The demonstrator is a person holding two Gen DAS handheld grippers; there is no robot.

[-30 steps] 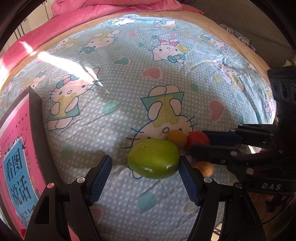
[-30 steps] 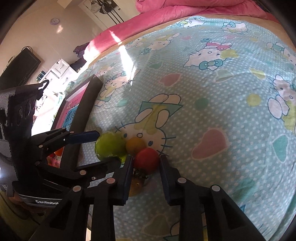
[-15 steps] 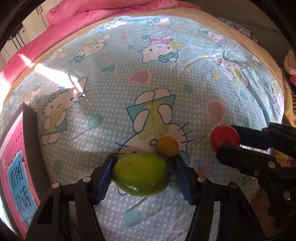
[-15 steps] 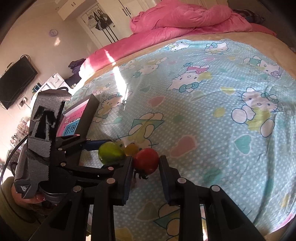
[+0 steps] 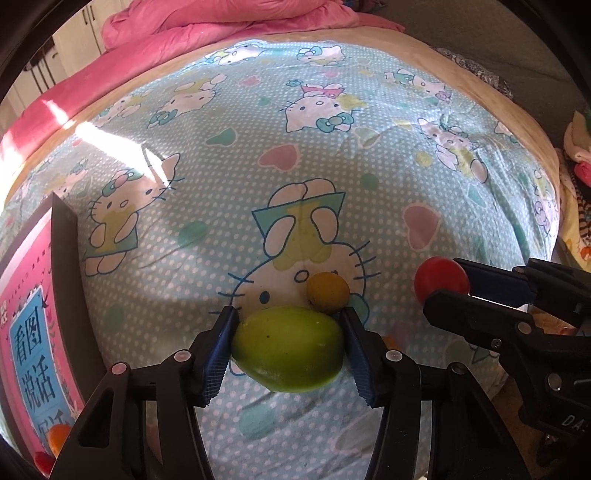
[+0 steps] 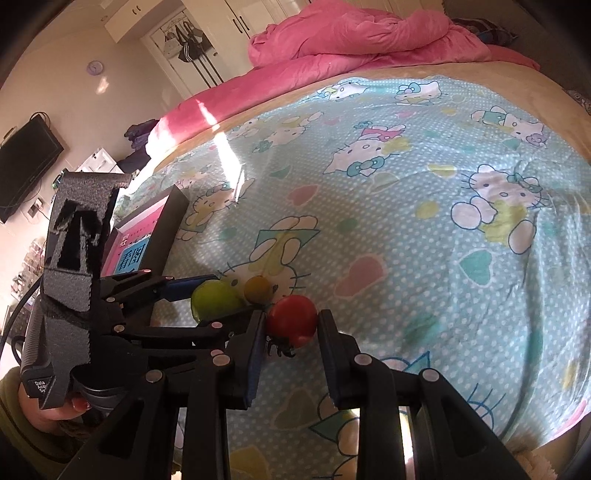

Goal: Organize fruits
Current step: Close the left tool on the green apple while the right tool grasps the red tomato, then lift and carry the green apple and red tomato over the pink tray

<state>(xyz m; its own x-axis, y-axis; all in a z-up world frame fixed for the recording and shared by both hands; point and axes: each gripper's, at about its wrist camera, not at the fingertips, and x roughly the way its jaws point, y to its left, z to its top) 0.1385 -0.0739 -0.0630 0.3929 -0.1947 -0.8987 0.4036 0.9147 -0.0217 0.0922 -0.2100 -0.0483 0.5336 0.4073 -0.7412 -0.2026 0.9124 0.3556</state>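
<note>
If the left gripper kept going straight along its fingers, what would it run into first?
Probably the small orange fruit, just beyond the green fruit clamped in the left gripper; past it, only bedsheet. Depth is uncertain.

Colours on the bed

The sheet [image 5: 295,155] is light blue with white dots, white cats and pink and green hearts. The quilt [image 6: 351,33] at 12 o'clock is pink. One fruit [image 5: 288,349] is green, one [image 5: 328,292] is yellow-orange, one [image 6: 293,320] is red. The grippers are black with blue pads [image 5: 218,354]. The box [image 5: 33,332] at 9 o'clock is black and pink with a blue label.
</note>
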